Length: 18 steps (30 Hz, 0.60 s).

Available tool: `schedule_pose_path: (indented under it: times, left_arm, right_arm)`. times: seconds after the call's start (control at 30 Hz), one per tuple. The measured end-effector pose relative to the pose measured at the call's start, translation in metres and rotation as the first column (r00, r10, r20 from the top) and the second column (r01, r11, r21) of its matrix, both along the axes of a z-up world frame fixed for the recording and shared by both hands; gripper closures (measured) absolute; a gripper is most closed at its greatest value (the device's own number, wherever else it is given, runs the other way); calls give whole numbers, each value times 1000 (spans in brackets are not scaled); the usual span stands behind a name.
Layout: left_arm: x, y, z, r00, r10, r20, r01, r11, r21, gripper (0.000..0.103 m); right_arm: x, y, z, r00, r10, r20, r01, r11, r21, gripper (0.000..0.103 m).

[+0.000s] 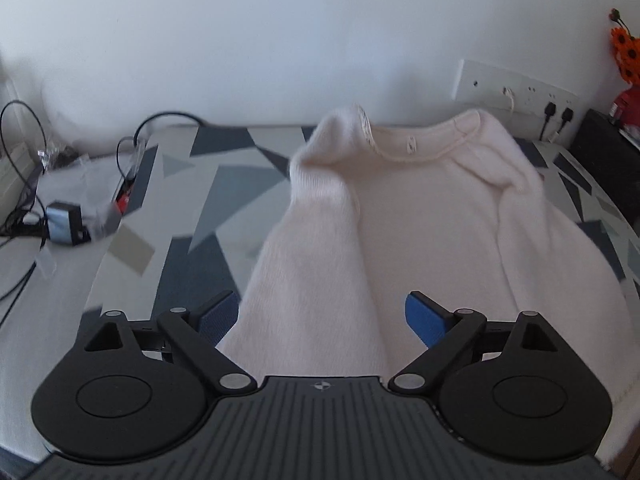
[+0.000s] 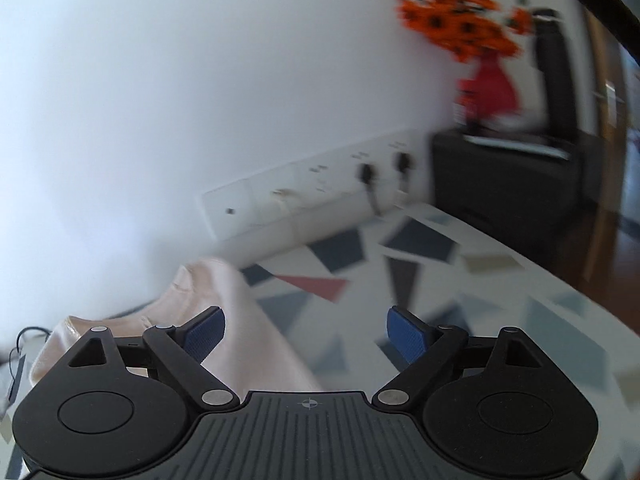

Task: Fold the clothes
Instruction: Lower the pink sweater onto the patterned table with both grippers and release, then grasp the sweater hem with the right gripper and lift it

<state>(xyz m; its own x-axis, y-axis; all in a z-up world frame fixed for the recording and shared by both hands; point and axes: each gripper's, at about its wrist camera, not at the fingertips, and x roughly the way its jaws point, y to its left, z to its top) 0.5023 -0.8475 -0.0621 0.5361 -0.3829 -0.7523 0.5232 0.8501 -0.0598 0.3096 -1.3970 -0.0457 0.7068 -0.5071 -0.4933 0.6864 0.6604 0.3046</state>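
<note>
Sweater [image 1: 420, 216], soft and pale pink, lies spread out on a bed cover [image 1: 208, 184] that has grey, blue and white shapes all over it. Its neck hole [image 1: 424, 140] is at the far end, close to the white wall [image 1: 280, 32]. The left sleeve [image 1: 316, 240] is folded in over the body and runs from the far shoulder down to the near edge. In the left wrist view, the left gripper [image 1: 322, 314] is wide open, with its blue pads far apart. The sleeve shows between the pads, but they do not press on it, so it holds nothing. In the right wrist view, the right gripper [image 2: 306, 334] is wide open too and holds nothing. A bit of the sweater [image 2: 224, 312] shows by its left pad, and the bed cover [image 2: 500, 300] with a red shape on it shows by its right pad. On the far left of the bed cover lie black cables [image 1: 24, 184] and a small grey box [image 1: 64, 224]. A long white socket strip [image 1: 516, 88] sits on the wall at the far right, with two black plugs in it. Past it are orange flowers [image 2: 456, 20] over something red, on a black stand [image 2: 504, 176]. That part is blurry.
</note>
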Motion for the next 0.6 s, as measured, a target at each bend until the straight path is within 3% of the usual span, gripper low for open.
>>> schedule_pose_path:
  times: [0.13, 0.27, 0.33, 0.4, 0.5, 0.6]
  left_arm:
    - [-50, 33, -26, 998, -36, -60, 39, 998, 40, 10]
    - [-87, 48, -48, 996, -72, -46, 76, 992, 97, 10]
    - [-95, 50, -56, 995, -79, -56, 85, 991, 107, 10]
    - [-99, 48, -59, 994, -90, -56, 95, 990, 107, 6]
    - [-102, 41, -66, 994, -101, -49, 106, 987, 124, 3]
    - [-104, 34, -71, 992, -125, -32, 129, 981, 144, 3]
  right_arm:
    - [-61, 47, -25, 997, -32, -67, 37, 997, 70, 15]
    - [-83, 101, -62, 982, -1, -188, 25, 992, 123, 10]
    - [-82, 126, -72, 976, 20, -216, 8, 992, 125, 4]
    - [-70, 153, -76, 966, 95, -240, -74, 993, 96, 1]
    - [-48, 190, -77, 927, 223, -303, -231, 973, 10, 1]
    - [-29, 199, -87, 895, 237, -377, -254, 967, 7, 6]
